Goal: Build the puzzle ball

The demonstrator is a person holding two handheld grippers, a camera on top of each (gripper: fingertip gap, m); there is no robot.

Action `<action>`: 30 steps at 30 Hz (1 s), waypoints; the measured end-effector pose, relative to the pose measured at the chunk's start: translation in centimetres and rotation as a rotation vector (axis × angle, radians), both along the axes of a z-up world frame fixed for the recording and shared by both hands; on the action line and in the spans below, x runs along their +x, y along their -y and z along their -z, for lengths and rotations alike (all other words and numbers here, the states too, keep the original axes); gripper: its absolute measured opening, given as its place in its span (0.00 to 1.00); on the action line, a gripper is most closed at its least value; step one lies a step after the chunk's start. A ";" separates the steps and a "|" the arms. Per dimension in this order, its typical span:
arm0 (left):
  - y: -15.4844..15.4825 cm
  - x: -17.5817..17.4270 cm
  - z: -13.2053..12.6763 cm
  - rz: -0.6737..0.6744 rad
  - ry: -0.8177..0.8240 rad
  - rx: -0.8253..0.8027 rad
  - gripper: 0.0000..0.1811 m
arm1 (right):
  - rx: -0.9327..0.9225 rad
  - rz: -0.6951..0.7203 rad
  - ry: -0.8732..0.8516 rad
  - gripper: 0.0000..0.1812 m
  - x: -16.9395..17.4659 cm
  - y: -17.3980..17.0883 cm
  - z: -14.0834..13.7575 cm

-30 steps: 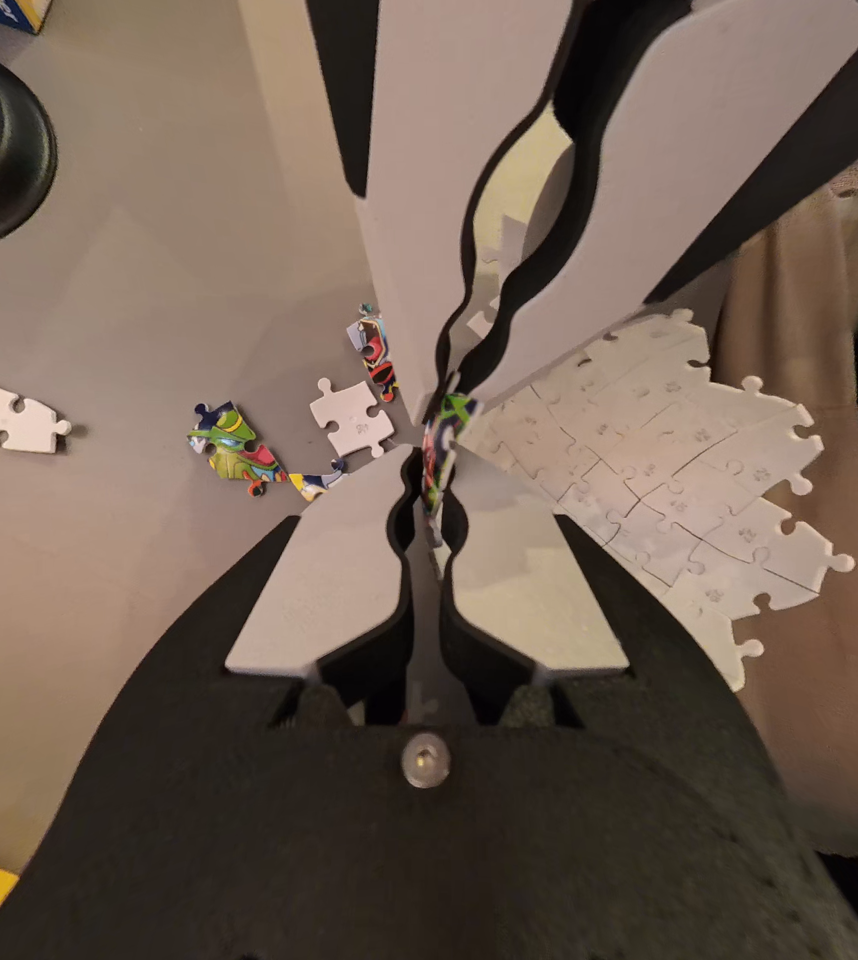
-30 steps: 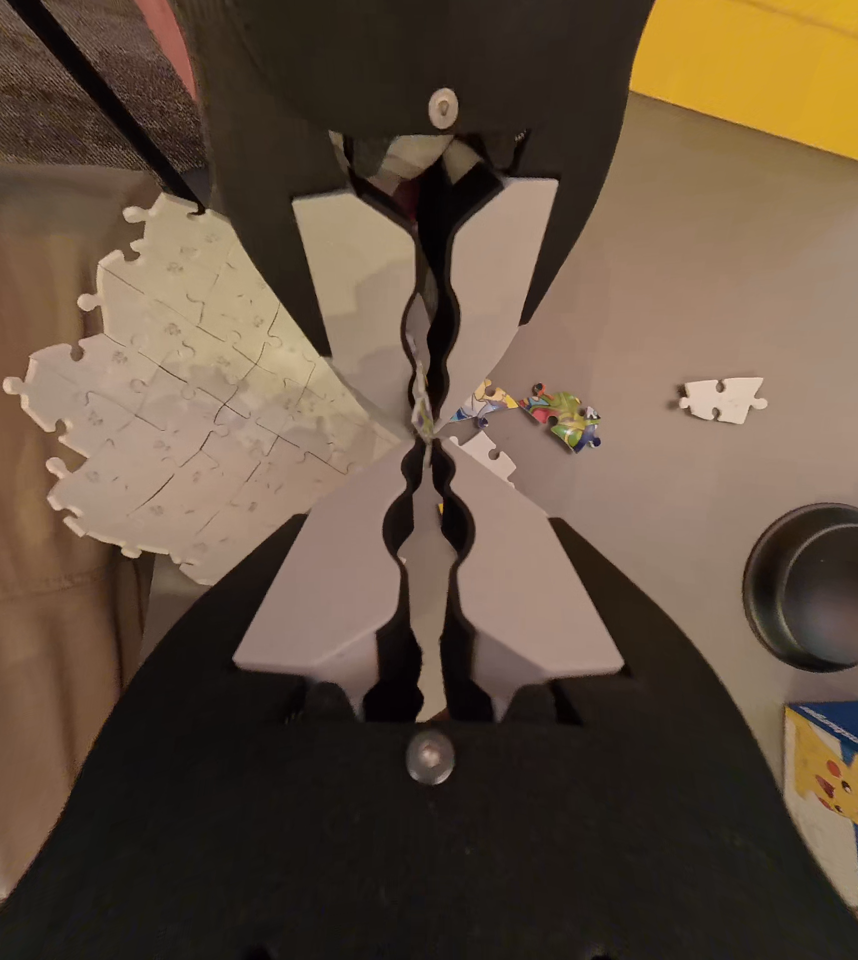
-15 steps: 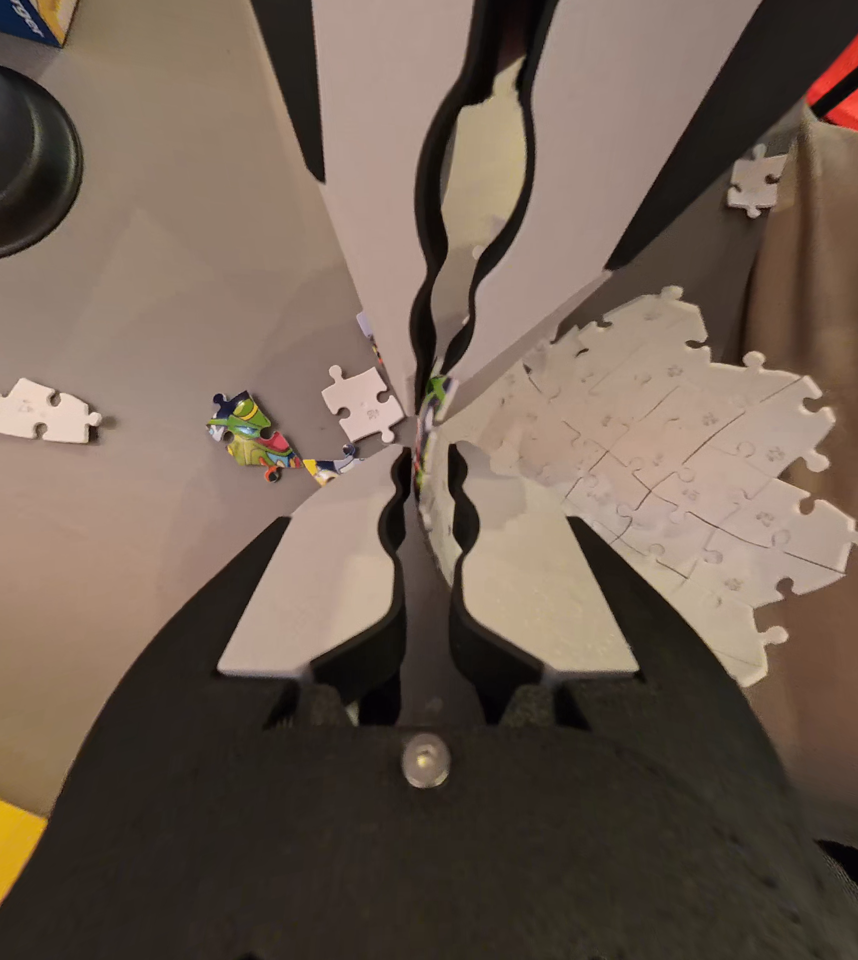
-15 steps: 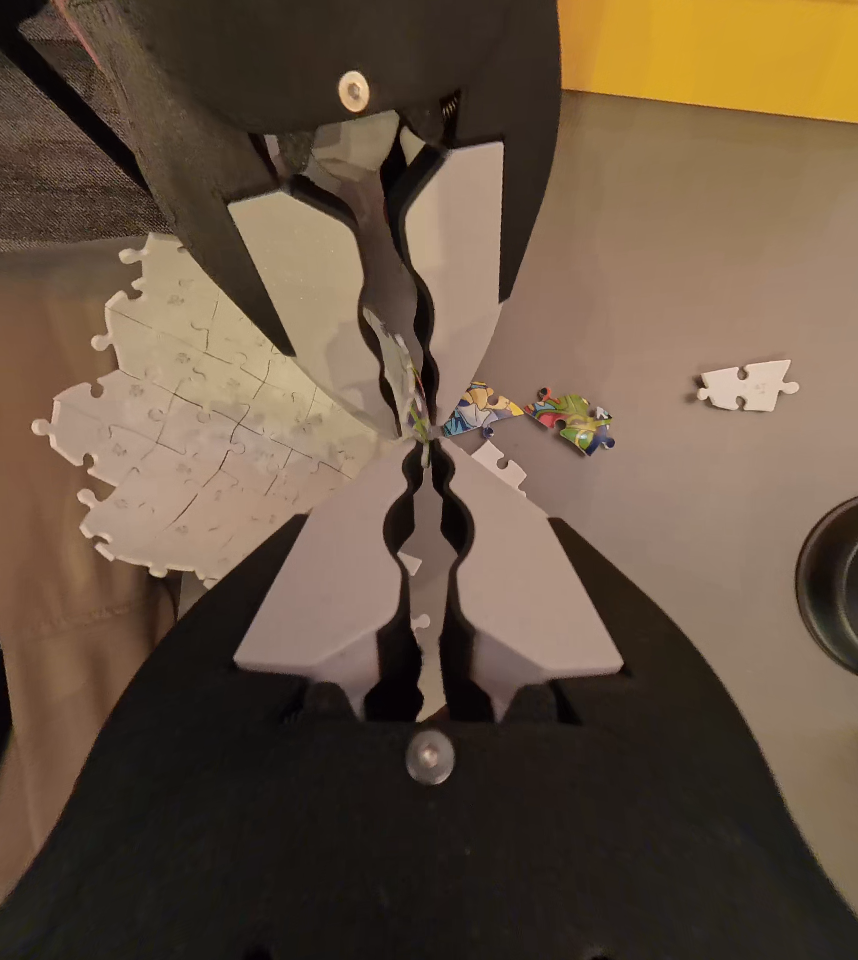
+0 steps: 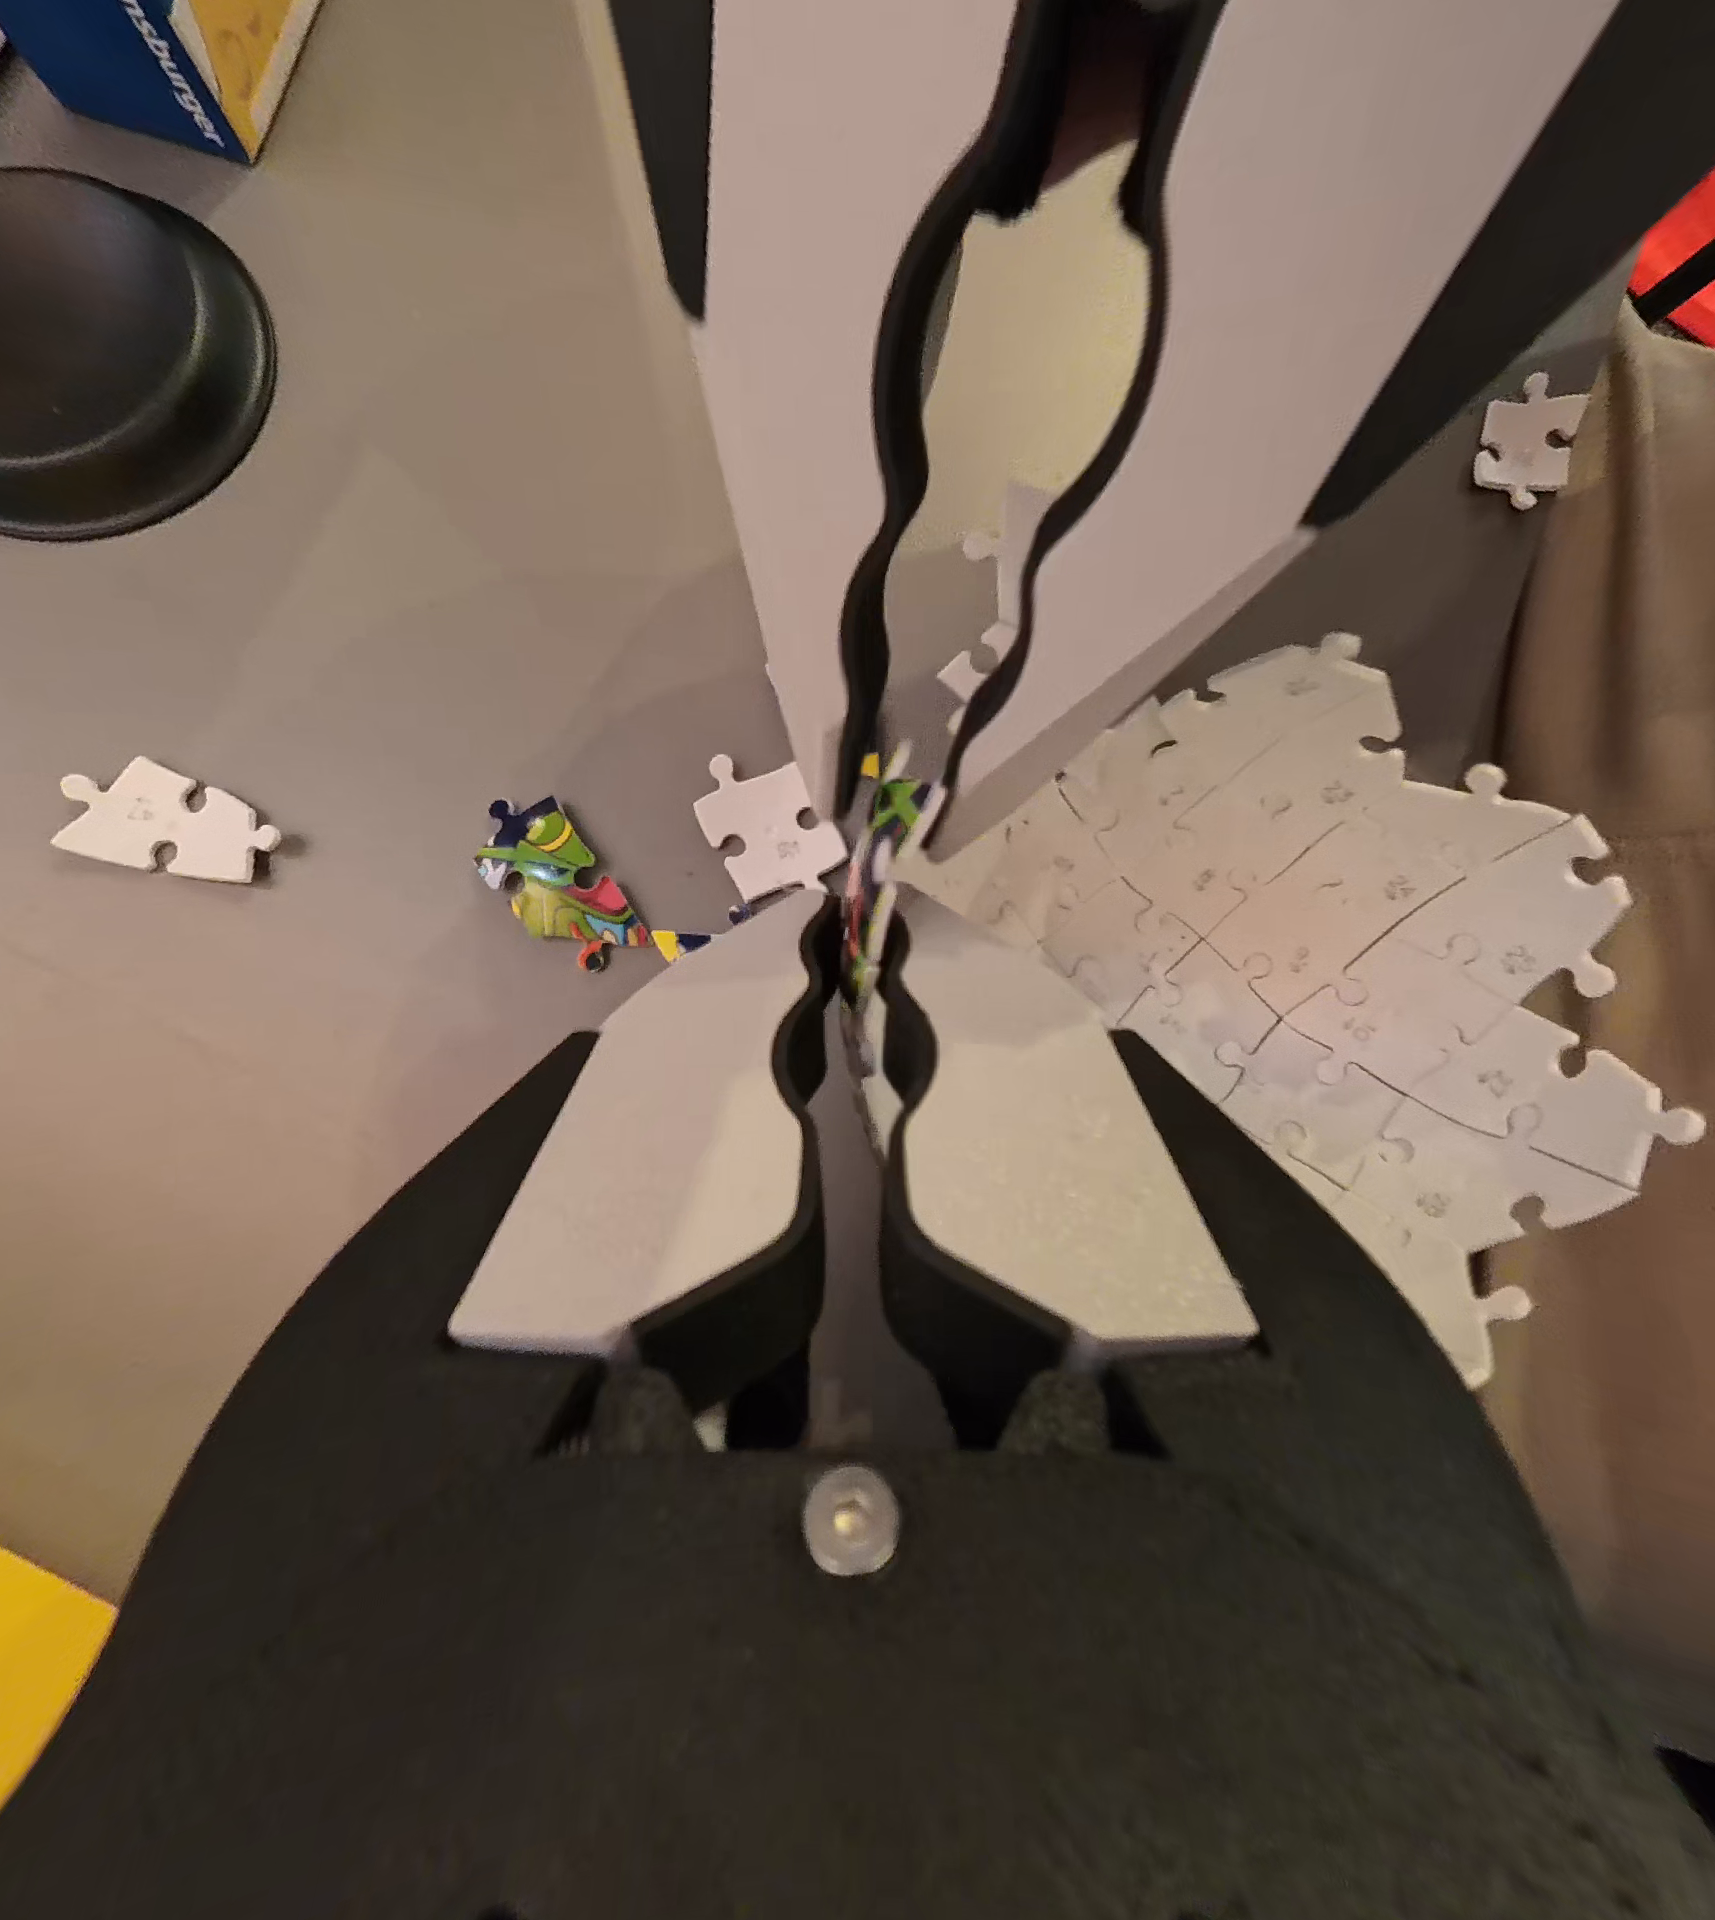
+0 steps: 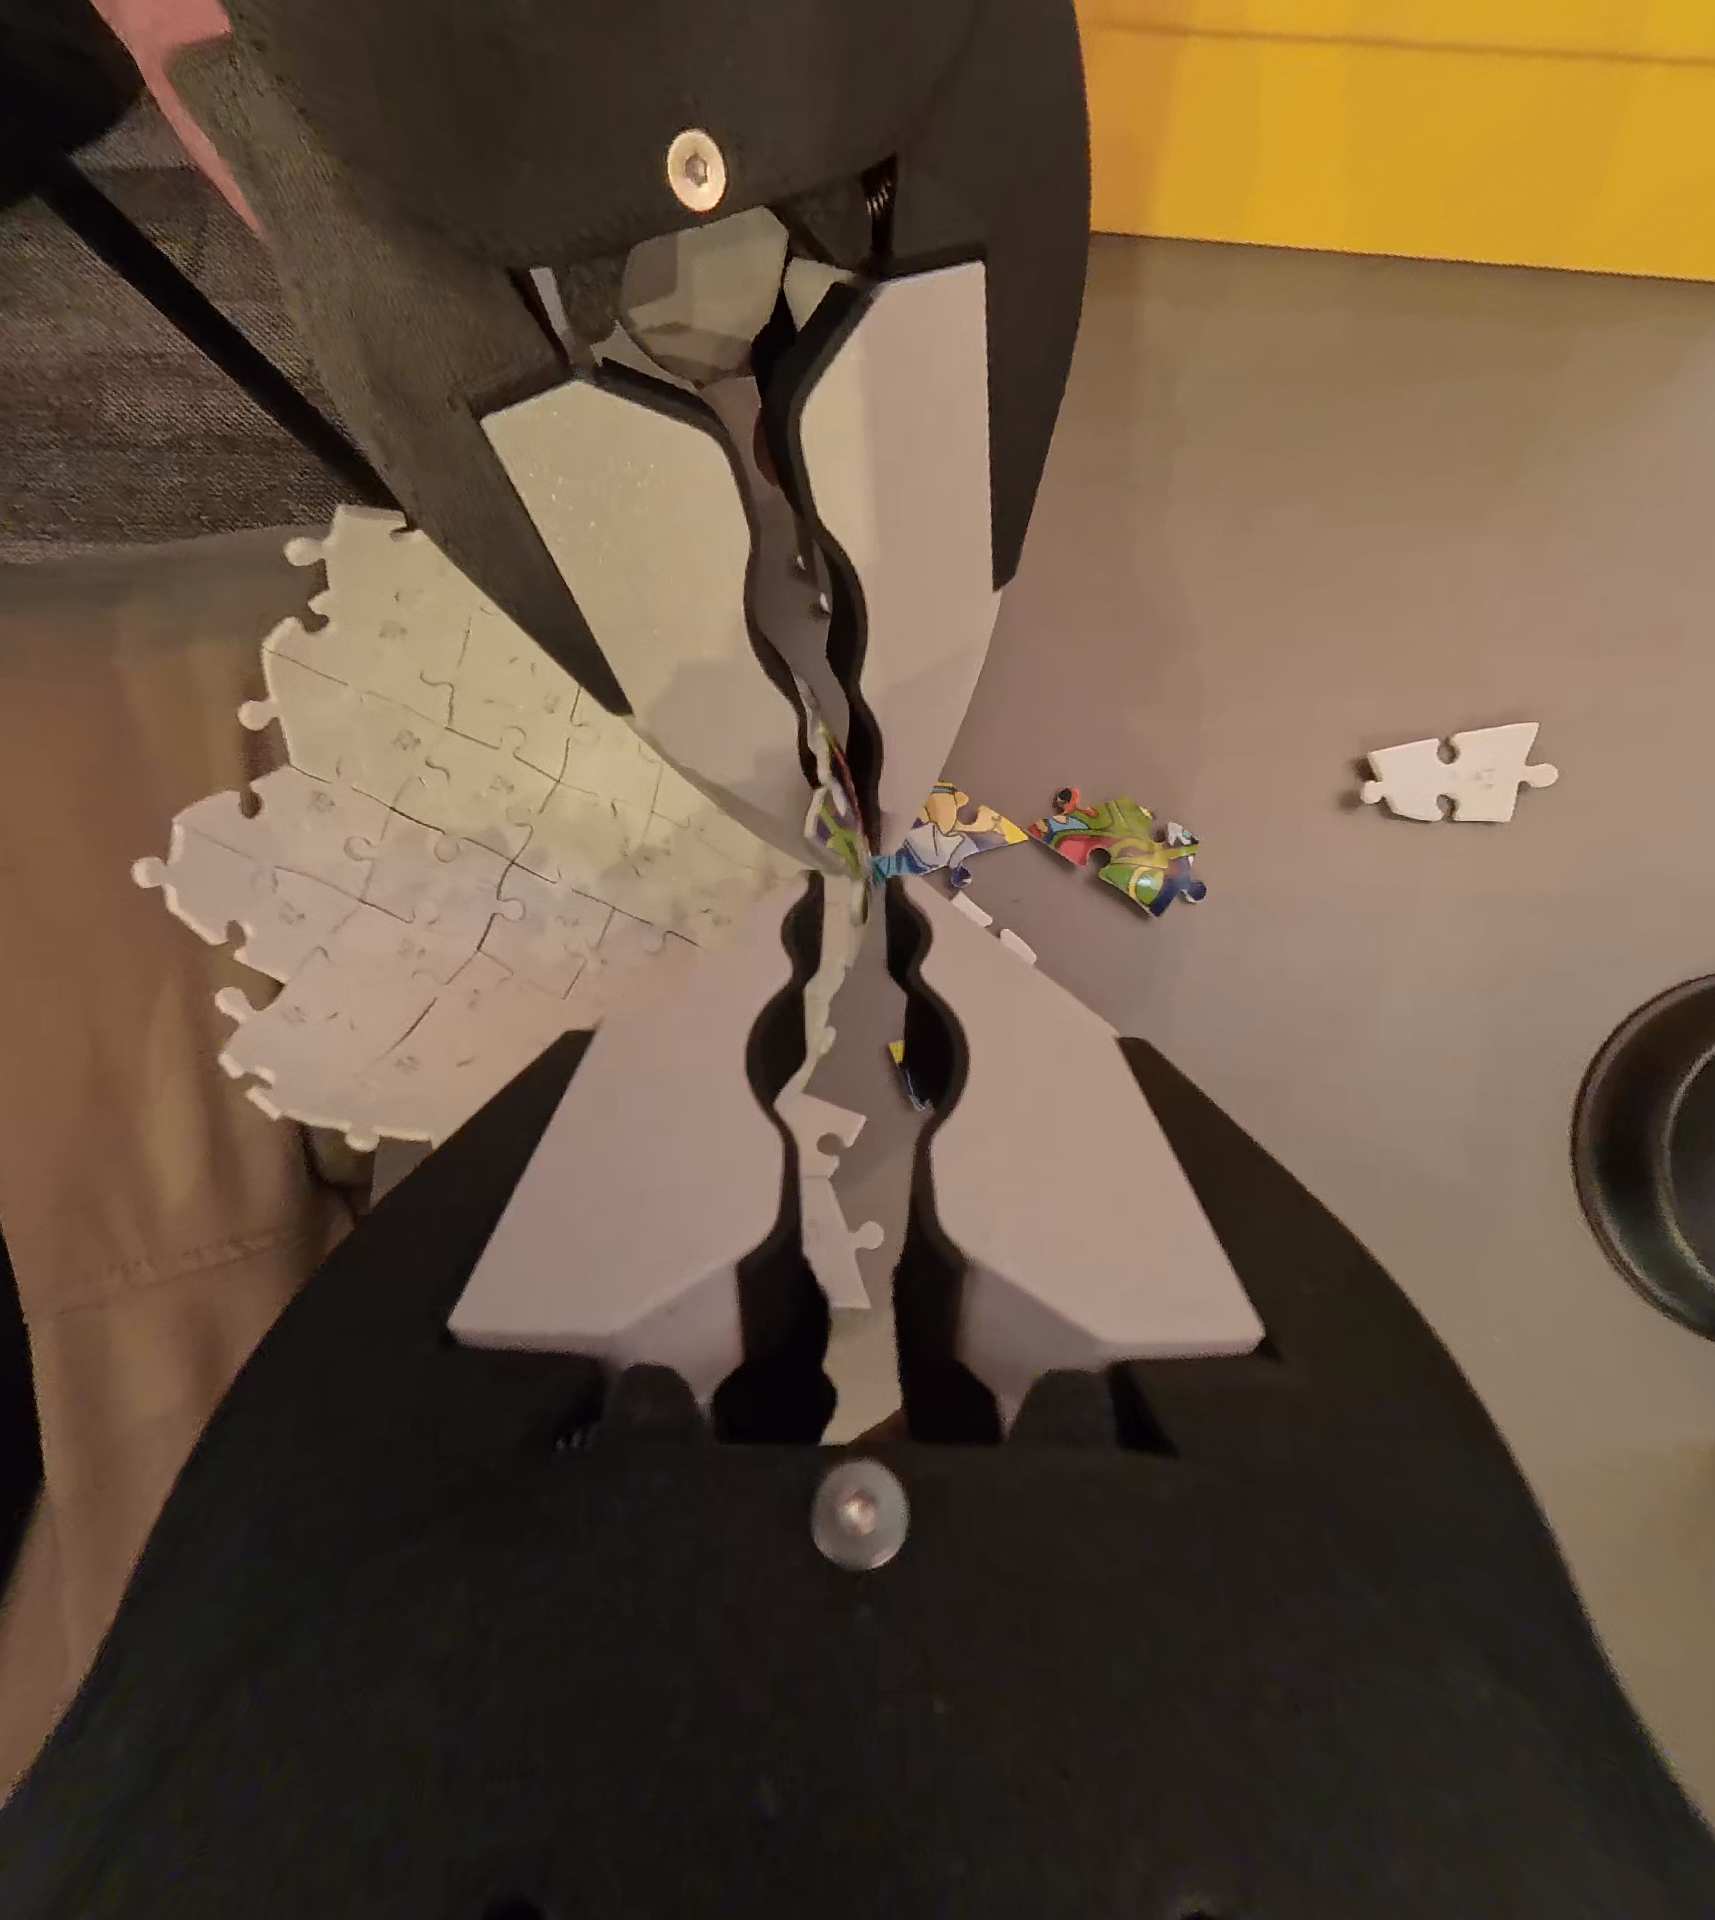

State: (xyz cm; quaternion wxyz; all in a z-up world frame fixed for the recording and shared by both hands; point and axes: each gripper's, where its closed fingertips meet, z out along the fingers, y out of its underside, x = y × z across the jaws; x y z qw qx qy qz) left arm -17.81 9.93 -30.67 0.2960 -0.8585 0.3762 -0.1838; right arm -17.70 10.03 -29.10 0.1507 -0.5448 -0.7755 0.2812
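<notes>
The part-built puzzle ball is a curved shell (image 5: 1300, 987) of joined pieces, white inner side up, also in the right wrist view (image 6: 437, 862). My left gripper (image 5: 858, 914) is shut on the shell's colourful edge. My right gripper (image 6: 863, 894) meets it tip to tip and is shut on a short strip of puzzle pieces (image 6: 827, 1153) at that edge. Each gripper shows from the top in the other's view: the right gripper (image 5: 889, 800) and the left gripper (image 6: 848, 810). The joint itself is hidden between the fingertips.
On the grey table (image 5: 365, 644) lie white pieces (image 5: 162, 821) (image 5: 765, 831) (image 5: 1523, 436) and colourful pieces (image 5: 557, 883) (image 6: 957, 831). A black bowl (image 5: 74, 353), a blue box (image 5: 157, 73), a yellow object (image 6: 1455, 125) and a person's beige trousers (image 5: 1663, 1039) surround them. Left and right tips are no more than a few centimetres apart.
Both grippers stayed shut, tip to tip. The right gripper swung from tilted to nearly in line with the left one, and the shell turned slightly with them.
</notes>
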 end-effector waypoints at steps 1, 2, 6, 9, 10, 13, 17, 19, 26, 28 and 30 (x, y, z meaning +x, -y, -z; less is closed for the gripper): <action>0.0 -0.1 0.1 -0.005 0.003 -0.007 0.05 | -0.004 -0.002 -0.005 0.06 0.1 -0.1 -0.3; 0.1 -0.1 0.2 -0.009 0.003 -0.013 0.07 | -0.010 -0.001 -0.006 0.08 0.3 -0.2 -0.6; 0.5 -0.3 0.4 -0.005 -0.002 -0.027 0.09 | -0.036 0.045 -0.035 0.11 0.9 -1.9 -2.2; 0.8 -0.5 0.7 -0.009 0.001 -0.034 0.08 | -0.058 0.101 -0.043 0.12 1.8 -3.9 -2.6; 0.9 -0.5 0.8 -0.010 0.002 -0.038 0.08 | -0.071 0.118 -0.043 0.12 2.1 -4.4 -2.7; 0.8 -0.5 0.9 -0.017 -0.006 -0.038 0.04 | -0.083 0.152 -0.009 0.11 3.4 -5.7 -2.2; 0.6 -0.1 0.8 -0.021 -0.008 -0.040 0.03 | -0.152 0.192 0.058 0.14 5.5 -5.3 -0.9; 0.6 0.1 0.6 -0.030 -0.012 -0.038 0.03 | -0.233 0.219 0.095 0.20 6.9 -4.3 0.0; 0.5 0.7 0.2 -0.065 -0.043 -0.024 0.02 | -0.623 0.411 0.046 0.28 8.3 -1.2 1.0; 0.2 1.0 0.2 -0.067 -0.047 -0.024 0.02 | -0.707 0.434 0.028 0.28 8.0 -0.3 0.8; 0.0 1.2 0.2 -0.062 -0.044 -0.022 0.02 | -0.727 0.476 0.006 0.26 7.6 -0.4 1.0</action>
